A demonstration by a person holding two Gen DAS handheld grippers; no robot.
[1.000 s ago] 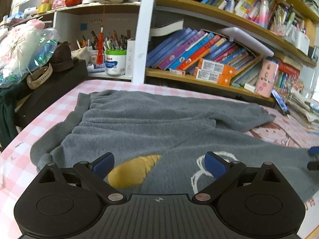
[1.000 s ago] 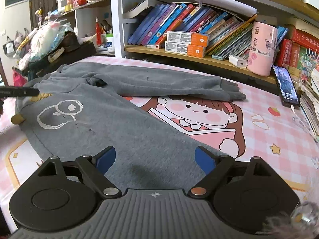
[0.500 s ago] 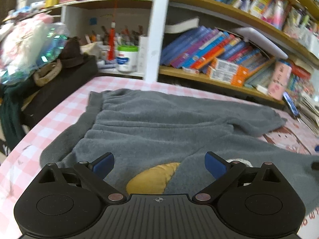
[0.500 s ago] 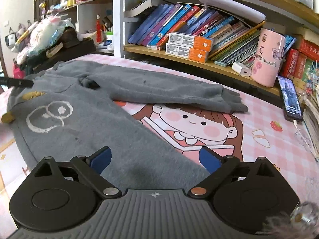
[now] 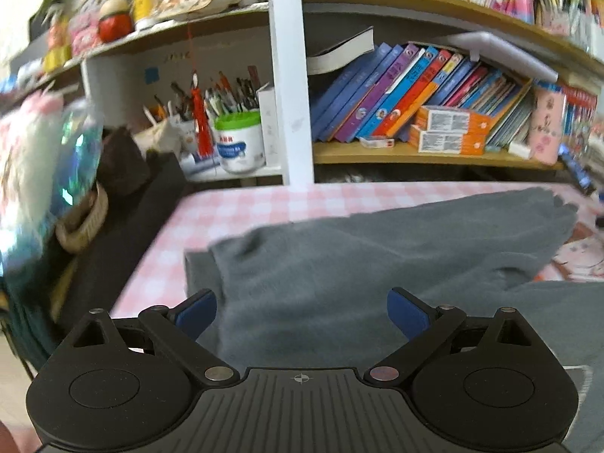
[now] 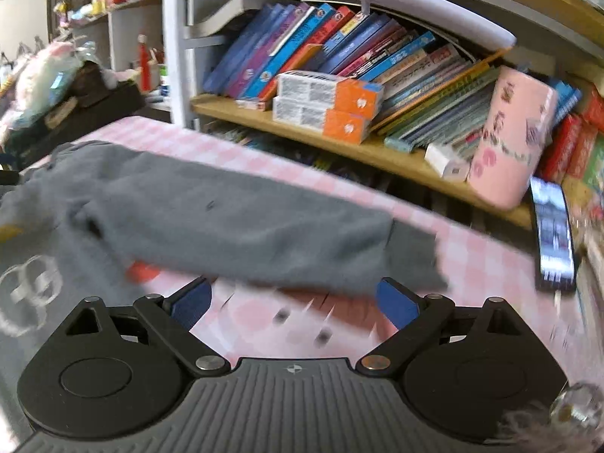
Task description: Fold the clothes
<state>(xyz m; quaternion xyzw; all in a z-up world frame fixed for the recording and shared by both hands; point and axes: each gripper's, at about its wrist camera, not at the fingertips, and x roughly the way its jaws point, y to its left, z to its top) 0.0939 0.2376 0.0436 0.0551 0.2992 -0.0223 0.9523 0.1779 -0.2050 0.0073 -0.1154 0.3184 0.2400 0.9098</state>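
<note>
Grey fleece trousers (image 5: 377, 260) lie spread on the pink checked table. In the left wrist view my left gripper (image 5: 302, 311) hovers open over the waistband end (image 5: 200, 264), nothing between its blue pads. In the right wrist view the far trouser leg (image 6: 226, 222) stretches across to its cuff (image 6: 415, 260). My right gripper (image 6: 294, 300) stands open just in front of that cuff end, over the cartoon mat, holding nothing. A white outline print (image 6: 30, 283) shows on the near leg at the left.
A wooden shelf (image 6: 358, 151) with books and orange boxes (image 6: 324, 105) runs along the back. A pink cup (image 6: 513, 139) and a phone (image 6: 553, 238) stand at the right. A black case (image 5: 124, 234) with bags borders the table's left edge.
Both grippers have moved forward toward the far side of the trousers. The yellow patch has dropped out of the left view; the right gripper now sits near the far leg's cuff.
</note>
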